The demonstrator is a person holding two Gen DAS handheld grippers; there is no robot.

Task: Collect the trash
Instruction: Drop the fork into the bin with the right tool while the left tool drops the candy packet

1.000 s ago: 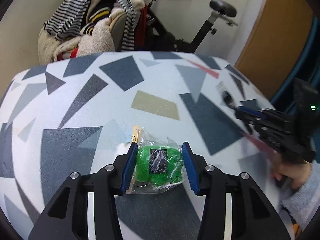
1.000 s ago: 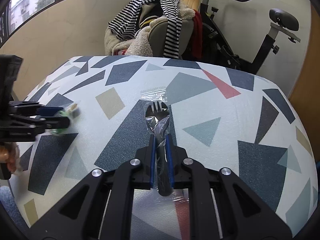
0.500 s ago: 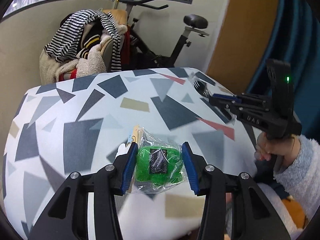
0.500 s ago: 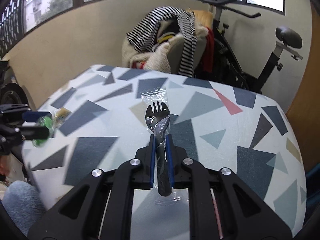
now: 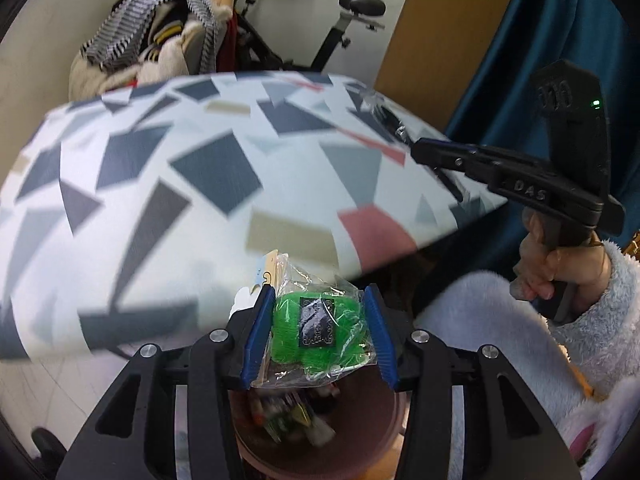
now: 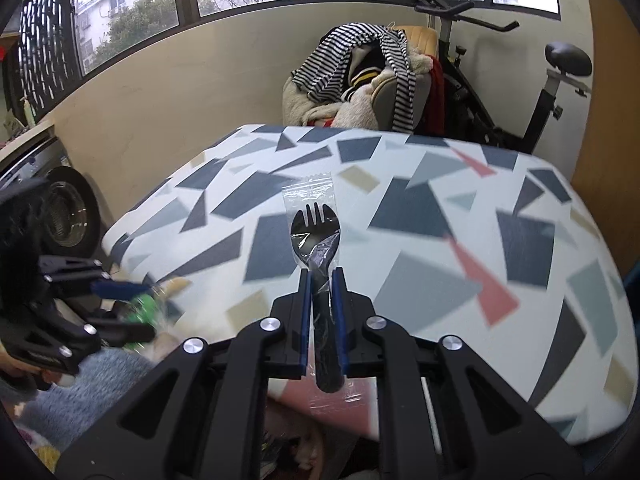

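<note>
— So, left gripper (image 5: 318,334) first: clamped on what?

— Clamped on a clear bag (image 5: 316,328) with something bright green inside, blue pads (image 5: 258,334) pressing either side. Held off the table, just past its near edge, right above a brownish bin (image 5: 320,428) with scraps already in it.

— And the right gripper (image 6: 322,318)?

— Closed tight on the handle of a black spork (image 6: 316,236), sealed in a clear sleeve. Tines pointing away, out over the patterned table (image 6: 440,208). Carried in the air, not resting on anything.

— Handling, then?

— Both light, by the look. Bag soft and crinkly, likely slippery film; squeezed across the green lump, which seems the safest hold, since loose film alone could slide out. Spork stiff, thin; gripped at the handle's thick end through the sleeve, so probably steady enough, though could pivot if knocked.

— Next step, as a guess?

— Opening over the bin, most likely; bag seems already lined up. Spork needs bringing nearer and lower before release.

— Beyond the table?

— Far side: chair heaped with clothes (image 6: 360,80), striped top on it, and an exercise bike (image 6: 520,92) to its right. Washing machine (image 6: 64,204) off to the left.
</note>
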